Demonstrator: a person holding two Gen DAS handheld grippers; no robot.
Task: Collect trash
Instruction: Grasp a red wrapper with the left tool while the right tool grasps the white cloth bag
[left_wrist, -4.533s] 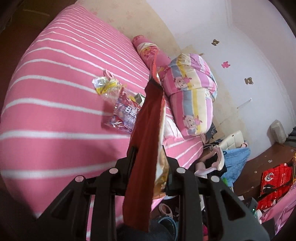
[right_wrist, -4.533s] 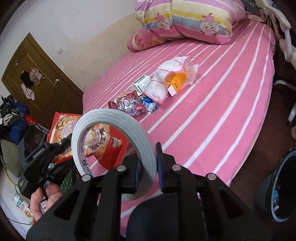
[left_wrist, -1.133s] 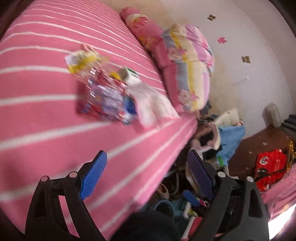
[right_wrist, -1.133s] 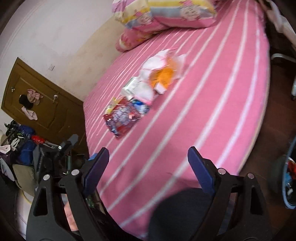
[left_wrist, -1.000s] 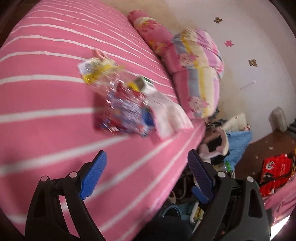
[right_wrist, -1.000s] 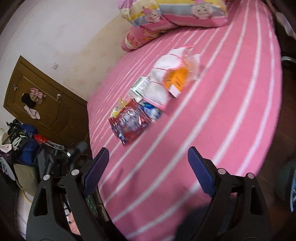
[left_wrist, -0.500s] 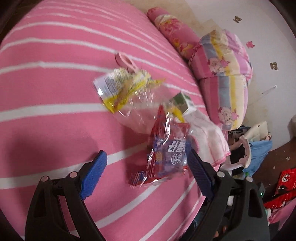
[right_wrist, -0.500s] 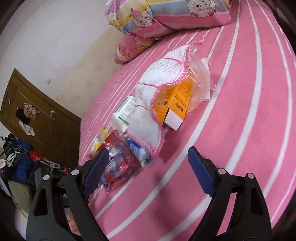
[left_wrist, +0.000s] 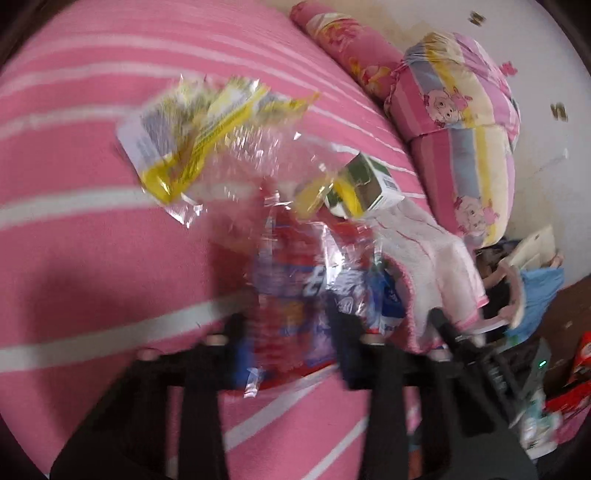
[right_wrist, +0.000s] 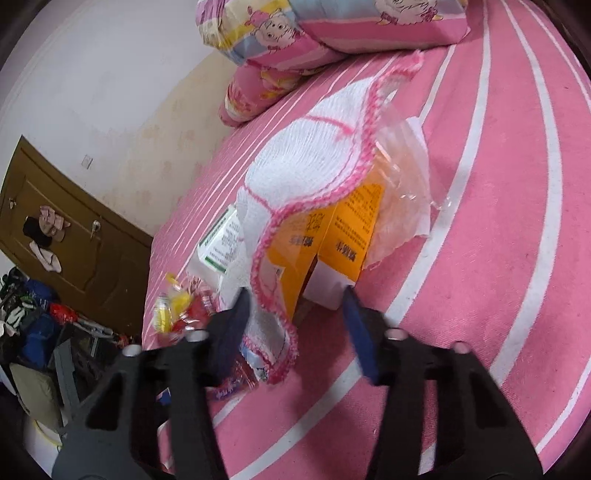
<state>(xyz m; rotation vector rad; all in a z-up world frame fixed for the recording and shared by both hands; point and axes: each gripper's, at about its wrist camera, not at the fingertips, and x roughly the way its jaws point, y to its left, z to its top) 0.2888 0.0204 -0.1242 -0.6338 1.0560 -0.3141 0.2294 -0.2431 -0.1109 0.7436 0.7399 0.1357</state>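
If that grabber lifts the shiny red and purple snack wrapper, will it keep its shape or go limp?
Probably limp: the red and purple snack wrapper is thin, crinkled film lying nearly flat. It looks empty, so likely very light. Its glossy surface might slip between the left hand-held gripper fingers.

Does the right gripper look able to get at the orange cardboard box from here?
Probably yes: the right gripper is open with the orange cardboard box between its fingers, though the pink-edged white cloth drapes over the box's left side.
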